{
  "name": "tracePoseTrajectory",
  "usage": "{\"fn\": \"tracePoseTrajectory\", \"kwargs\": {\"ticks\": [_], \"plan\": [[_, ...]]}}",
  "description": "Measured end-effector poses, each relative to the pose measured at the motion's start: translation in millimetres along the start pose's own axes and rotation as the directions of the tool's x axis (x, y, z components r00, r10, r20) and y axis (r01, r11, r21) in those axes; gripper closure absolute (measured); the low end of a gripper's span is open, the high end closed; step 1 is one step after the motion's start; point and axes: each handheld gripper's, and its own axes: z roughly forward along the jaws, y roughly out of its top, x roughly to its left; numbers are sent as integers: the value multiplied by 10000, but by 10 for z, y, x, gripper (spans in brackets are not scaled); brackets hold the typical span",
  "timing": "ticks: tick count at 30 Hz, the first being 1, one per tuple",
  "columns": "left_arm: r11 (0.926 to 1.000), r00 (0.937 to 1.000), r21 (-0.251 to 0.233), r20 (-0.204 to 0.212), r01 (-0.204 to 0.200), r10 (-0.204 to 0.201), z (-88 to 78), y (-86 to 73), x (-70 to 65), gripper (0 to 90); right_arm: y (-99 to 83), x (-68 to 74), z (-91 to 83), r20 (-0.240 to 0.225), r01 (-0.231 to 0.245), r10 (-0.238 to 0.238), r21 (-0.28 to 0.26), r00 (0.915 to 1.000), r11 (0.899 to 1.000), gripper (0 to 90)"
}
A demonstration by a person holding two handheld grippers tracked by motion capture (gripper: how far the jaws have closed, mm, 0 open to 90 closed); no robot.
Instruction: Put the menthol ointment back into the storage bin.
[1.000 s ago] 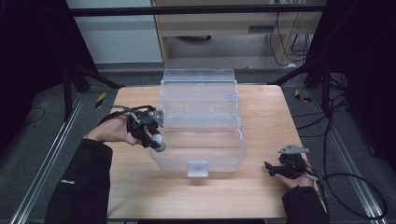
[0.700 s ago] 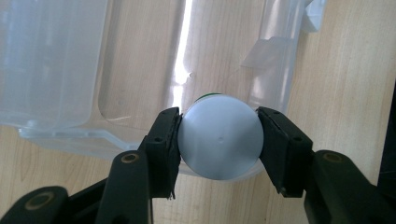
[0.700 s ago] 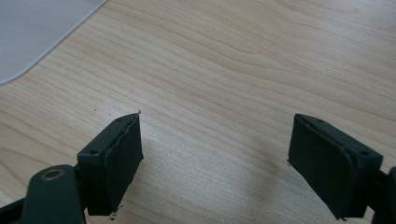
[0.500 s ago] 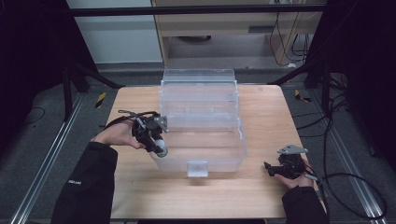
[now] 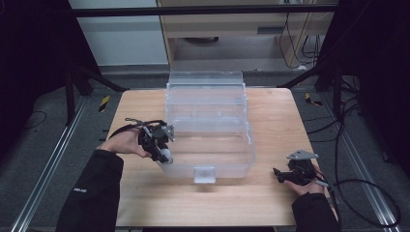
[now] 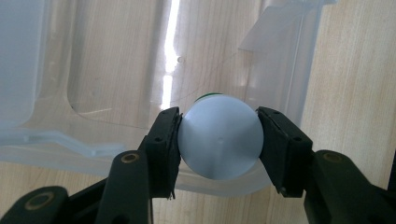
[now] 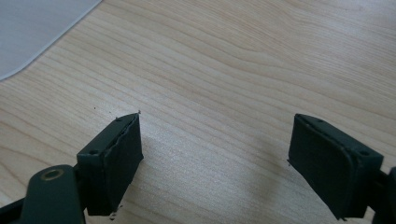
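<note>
A light wooden table (image 5: pixel 145 203) with a visible grain stands on a grey floor (image 5: pixel 53 150). Directly on its middle, reaching to the far edge, sits a large clear plastic storage box (image 5: pixel 208 140) with its lid open, a small latch on its near wall. The right hand (image 5: pixel 302 181) rests on the tabletop near the right near corner, well apart from the box

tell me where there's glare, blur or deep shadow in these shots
Left gripper view: a bright streak of glare runs down the clear plastic box, and the white cap held in the left hand-held gripper is sharp. Right gripper view: the wooden table is evenly lit, with soft shadows under the black jaws. High view: the table is lit, the surroundings fall into darkness, and the picture is soft.
</note>
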Motion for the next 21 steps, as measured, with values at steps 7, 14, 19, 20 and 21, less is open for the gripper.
{"fn": "tracePoseTrajectory", "kwargs": {"ticks": [7, 14, 19, 20, 21], "plan": [[9999, 10000, 111, -27, 18, -18, 61, -18, 9, 505, -2, 3, 6, -16, 45, -45, 27, 10000, 10000, 174], [9999, 10000, 144, 2, -26, 26, 81, -27, 21, 504, -1, 4, 8, -39, 41, -40, 67, 10000, 10000, 169], [9999, 9999, 133, 110, -26, 24, 120, -45, 24, 503, -1, 4, 11, -54, 32, -31, 97, 10000, 9999, 162], [9999, 10000, 108, 90, -38, 37, 128, -46, 25, 503, -1, 4, 11, -53, 61, -61, 114, 10000, 9999, 162], [9999, 9999, 130, 100, -17, 15, 132, -46, 26, 502, -1, 6, 12, -55, 74, -74, 120, 10000, 9999, 161]]}}
